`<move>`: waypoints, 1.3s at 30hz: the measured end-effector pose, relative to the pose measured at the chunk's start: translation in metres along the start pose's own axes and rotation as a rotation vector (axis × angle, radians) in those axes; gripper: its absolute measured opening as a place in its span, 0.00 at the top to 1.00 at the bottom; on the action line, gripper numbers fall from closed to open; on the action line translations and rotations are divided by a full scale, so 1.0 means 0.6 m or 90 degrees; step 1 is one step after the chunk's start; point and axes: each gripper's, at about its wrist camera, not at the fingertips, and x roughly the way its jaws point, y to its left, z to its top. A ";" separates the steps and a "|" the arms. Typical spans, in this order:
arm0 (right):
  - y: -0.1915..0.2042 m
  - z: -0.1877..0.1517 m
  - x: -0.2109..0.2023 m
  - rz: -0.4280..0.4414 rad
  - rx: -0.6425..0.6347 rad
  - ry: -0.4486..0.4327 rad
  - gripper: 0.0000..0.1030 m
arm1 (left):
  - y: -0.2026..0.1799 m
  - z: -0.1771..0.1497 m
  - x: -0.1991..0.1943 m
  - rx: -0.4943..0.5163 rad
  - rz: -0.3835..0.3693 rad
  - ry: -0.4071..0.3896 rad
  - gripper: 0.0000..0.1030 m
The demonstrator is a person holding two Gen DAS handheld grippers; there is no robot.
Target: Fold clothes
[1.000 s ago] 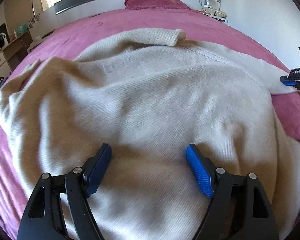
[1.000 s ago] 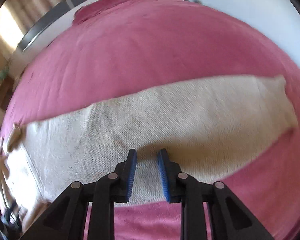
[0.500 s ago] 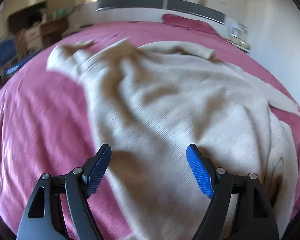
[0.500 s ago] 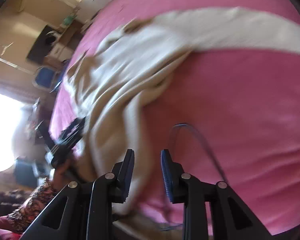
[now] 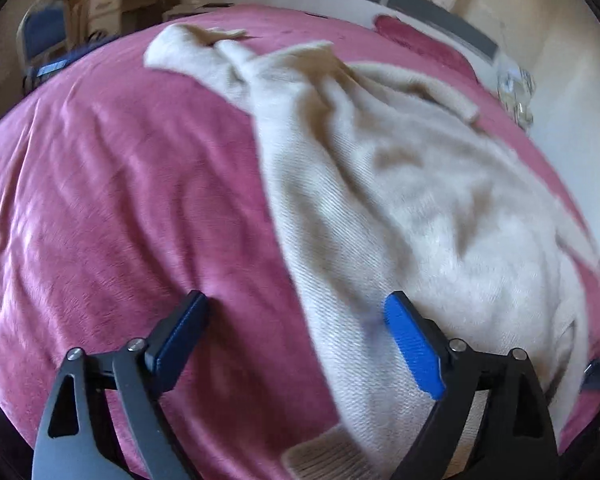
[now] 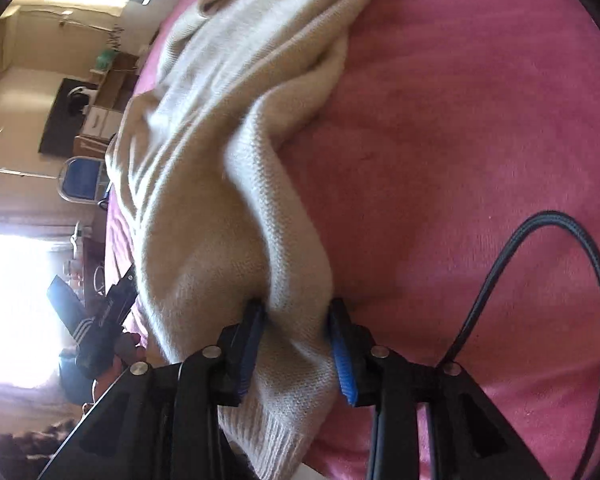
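— What is the left wrist view giving you?

— I am looking steeply down over the left claw (image 5: 296, 340), and its jaws are spreading wide, nothing pinched between them. One blue ribbed pad is hovering over the pink bedspread (image 5: 120, 208), the other over the edge of the cream sweater (image 5: 400, 208). The sweater is lying rumpled across the bed, soft and fuzzy, finely ribbed, with a thicker ribbed cuff at the near end. The bedspread is looking plush and lightly creased.

— And the right wrist view?

— I am seeing the right claw (image 6: 298, 344) angled down too, jaws easing apart with a thick fold of the sweater (image 6: 228, 120) sitting between the pads; the knit is still bulging against both, so I am calling it gripped. A black cable (image 6: 596, 280) is looping over the bedspread (image 6: 480, 100) beside it. At the left edge, the other claw (image 6: 96, 320) is showing, dark and blurred, in a hand.
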 end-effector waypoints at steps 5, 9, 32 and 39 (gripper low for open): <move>0.018 0.020 0.001 0.033 -0.027 0.003 0.93 | -0.026 0.005 0.008 0.075 -0.001 0.037 0.20; 0.012 0.032 -0.011 0.065 -0.007 -0.004 0.93 | 0.003 0.036 0.003 0.044 -0.029 0.078 0.89; -0.129 0.090 -0.237 -0.064 0.027 -0.245 0.73 | 0.052 0.193 0.055 0.031 -0.004 0.090 0.90; 0.012 0.036 -0.100 0.029 -0.139 -0.054 0.71 | 0.126 0.146 0.034 -0.132 -0.138 0.120 0.63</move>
